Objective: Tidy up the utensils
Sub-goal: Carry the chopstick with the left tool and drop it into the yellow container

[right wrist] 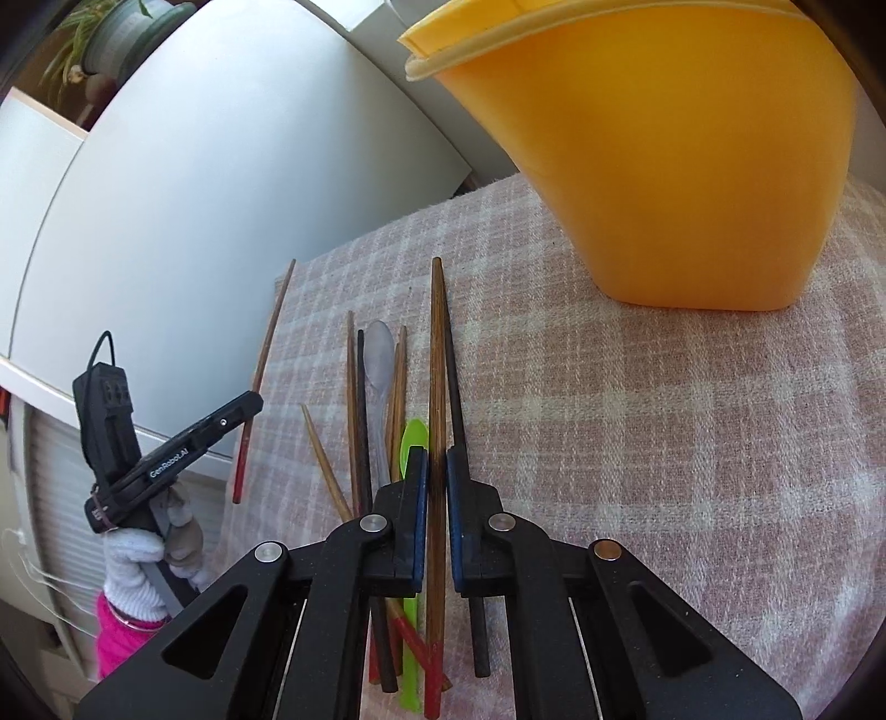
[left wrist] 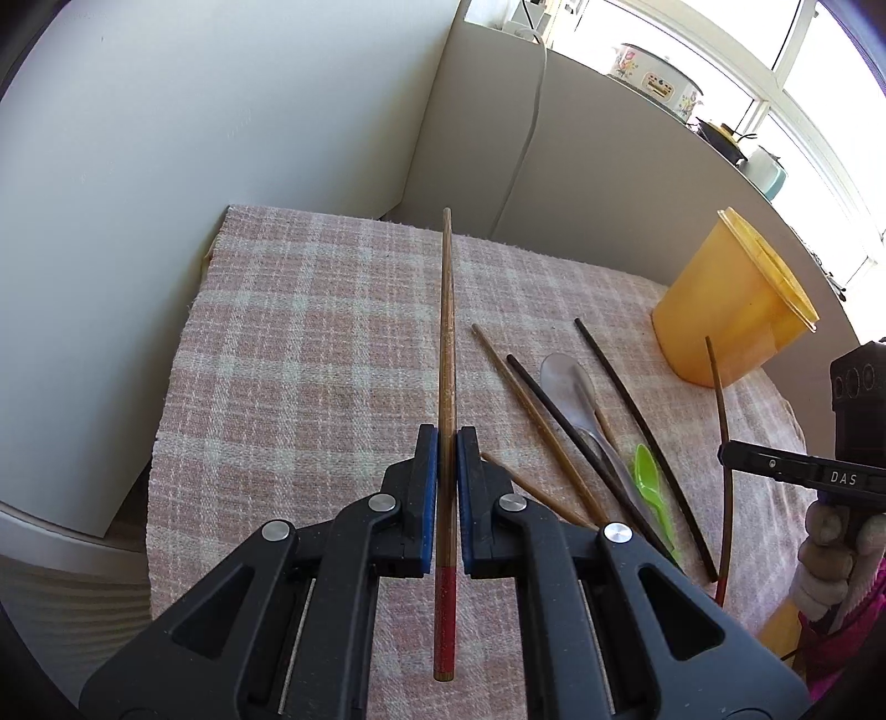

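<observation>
My left gripper [left wrist: 447, 435] is shut on a brown chopstick with a red end [left wrist: 446, 332], which points straight ahead above the checked cloth [left wrist: 310, 354]. My right gripper [right wrist: 437, 454] is shut on a similar red-ended brown chopstick [right wrist: 437, 343], just over the pile. The pile holds several brown and black chopsticks [right wrist: 361, 399], a clear spoon [right wrist: 379, 349] and a green spoon [right wrist: 414, 435]. A yellow cup [right wrist: 664, 166] stands upright close ahead of the right gripper, at the cloth's far right [left wrist: 725, 299]. Each gripper also shows side-on in the other's view: the left [right wrist: 252, 407], the right [left wrist: 731, 458].
White boards [left wrist: 221, 138] wall the table on the left and at the back. The cloth ends in an edge on the left [left wrist: 166, 421]. A gloved hand [right wrist: 138, 548] holds the left gripper. A cooker [left wrist: 659, 77] and a potted plant [right wrist: 111, 33] sit beyond the boards.
</observation>
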Available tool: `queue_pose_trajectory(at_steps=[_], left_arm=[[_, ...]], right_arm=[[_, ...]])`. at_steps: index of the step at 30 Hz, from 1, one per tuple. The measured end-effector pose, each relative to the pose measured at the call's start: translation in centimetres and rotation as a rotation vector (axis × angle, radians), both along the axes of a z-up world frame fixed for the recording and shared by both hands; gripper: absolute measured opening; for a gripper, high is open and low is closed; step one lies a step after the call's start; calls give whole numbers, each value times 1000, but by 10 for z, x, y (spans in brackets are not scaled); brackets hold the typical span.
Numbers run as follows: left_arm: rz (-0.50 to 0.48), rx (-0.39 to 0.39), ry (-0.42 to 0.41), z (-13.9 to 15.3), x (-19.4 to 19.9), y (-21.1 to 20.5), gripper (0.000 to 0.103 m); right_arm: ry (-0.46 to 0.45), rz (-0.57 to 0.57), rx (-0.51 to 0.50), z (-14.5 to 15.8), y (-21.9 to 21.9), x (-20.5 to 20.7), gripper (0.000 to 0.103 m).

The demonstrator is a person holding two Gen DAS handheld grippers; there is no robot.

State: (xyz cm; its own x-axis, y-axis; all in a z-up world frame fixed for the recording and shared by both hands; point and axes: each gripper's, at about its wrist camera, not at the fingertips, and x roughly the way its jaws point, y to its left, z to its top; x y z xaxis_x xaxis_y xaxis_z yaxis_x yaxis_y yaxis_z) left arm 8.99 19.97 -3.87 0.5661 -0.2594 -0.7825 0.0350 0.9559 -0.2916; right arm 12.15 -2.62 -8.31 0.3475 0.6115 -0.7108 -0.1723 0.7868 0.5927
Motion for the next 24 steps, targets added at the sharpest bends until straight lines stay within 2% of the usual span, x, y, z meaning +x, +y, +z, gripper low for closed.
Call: queue_pose_trajectory(at_steps=[2, 13, 18, 24], left_arm=[[-3, -24, -22, 7, -5, -6, 5], [-122, -79, -190, 47, -5, -104, 5], [-169, -125, -240, 65, 7, -140, 5], [-190, -151, -296, 83, 28, -171, 5]], right_arm=[[-18, 6, 2, 5, -2, -1, 5], [-179, -22, -13, 41, -24, -18, 5], [-284, -40, -51, 63, -34, -28, 5], [-346, -81, -45, 86, -61, -27, 5]])
